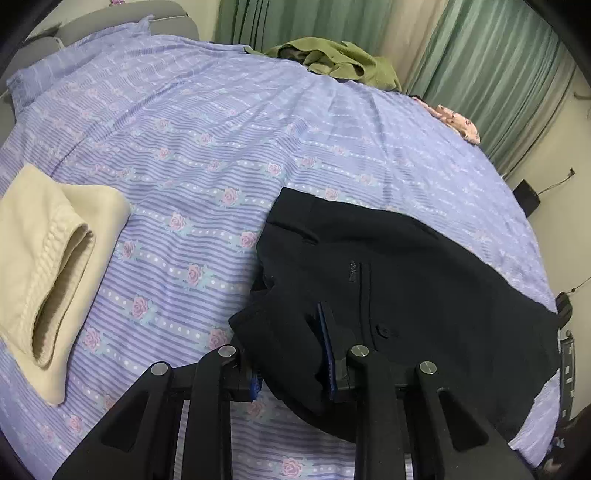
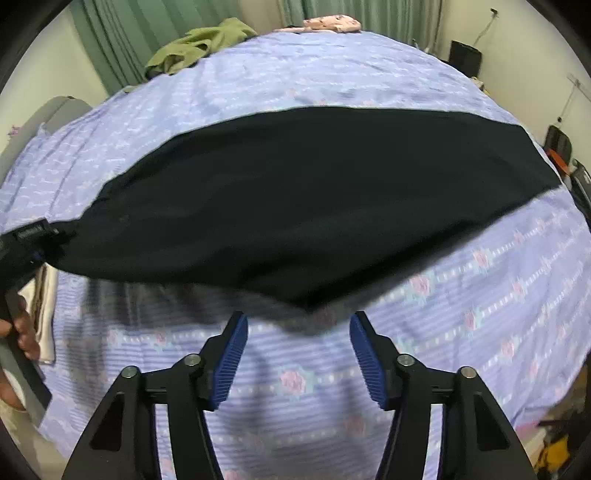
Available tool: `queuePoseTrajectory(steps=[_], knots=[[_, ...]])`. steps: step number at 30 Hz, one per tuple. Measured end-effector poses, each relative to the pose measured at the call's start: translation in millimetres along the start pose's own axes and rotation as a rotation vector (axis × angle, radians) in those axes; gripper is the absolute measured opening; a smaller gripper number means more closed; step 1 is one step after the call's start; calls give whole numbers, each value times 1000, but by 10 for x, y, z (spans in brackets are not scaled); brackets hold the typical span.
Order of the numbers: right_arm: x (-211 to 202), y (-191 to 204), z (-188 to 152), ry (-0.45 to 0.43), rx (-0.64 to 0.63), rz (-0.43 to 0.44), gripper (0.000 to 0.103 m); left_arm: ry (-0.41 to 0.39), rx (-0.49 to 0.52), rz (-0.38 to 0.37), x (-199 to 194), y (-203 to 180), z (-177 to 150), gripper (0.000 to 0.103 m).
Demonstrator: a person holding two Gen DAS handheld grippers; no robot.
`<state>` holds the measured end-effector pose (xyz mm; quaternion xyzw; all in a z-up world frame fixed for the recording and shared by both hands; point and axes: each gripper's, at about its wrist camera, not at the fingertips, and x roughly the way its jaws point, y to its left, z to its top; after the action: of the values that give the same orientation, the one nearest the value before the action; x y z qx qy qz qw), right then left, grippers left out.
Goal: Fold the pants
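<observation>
Black pants lie on the purple floral bedspread, waist end near me with a pocket and button showing. My left gripper has black waist fabric between its blue pads; the jaws stand fairly wide apart. In the right wrist view the pants stretch across the bed, their near edge lifted and blurred. My right gripper is open and empty just in front of that edge. The left gripper shows at the far left, at the pants' end.
A folded cream garment lies at the left of the bed. An olive green garment and a pink floral cloth lie at the far edge. Green curtains hang behind. A grey headboard stands at the far left.
</observation>
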<state>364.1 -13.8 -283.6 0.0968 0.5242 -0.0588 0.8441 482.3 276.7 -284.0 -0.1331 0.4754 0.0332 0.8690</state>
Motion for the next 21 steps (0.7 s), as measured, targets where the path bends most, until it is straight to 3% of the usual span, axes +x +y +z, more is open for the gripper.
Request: queuePoseTrajectory(steps=[8,16,21], knots=[[119,-55,143,3,-25,117,57,-26,27,32,-17,-35,44,26],[456,-206,110,112,38,190,56,-41,54,62,-16,-114,33,26],[365,-135,166,38,-1,188,56,-19,10,50,5,-75,36,26]])
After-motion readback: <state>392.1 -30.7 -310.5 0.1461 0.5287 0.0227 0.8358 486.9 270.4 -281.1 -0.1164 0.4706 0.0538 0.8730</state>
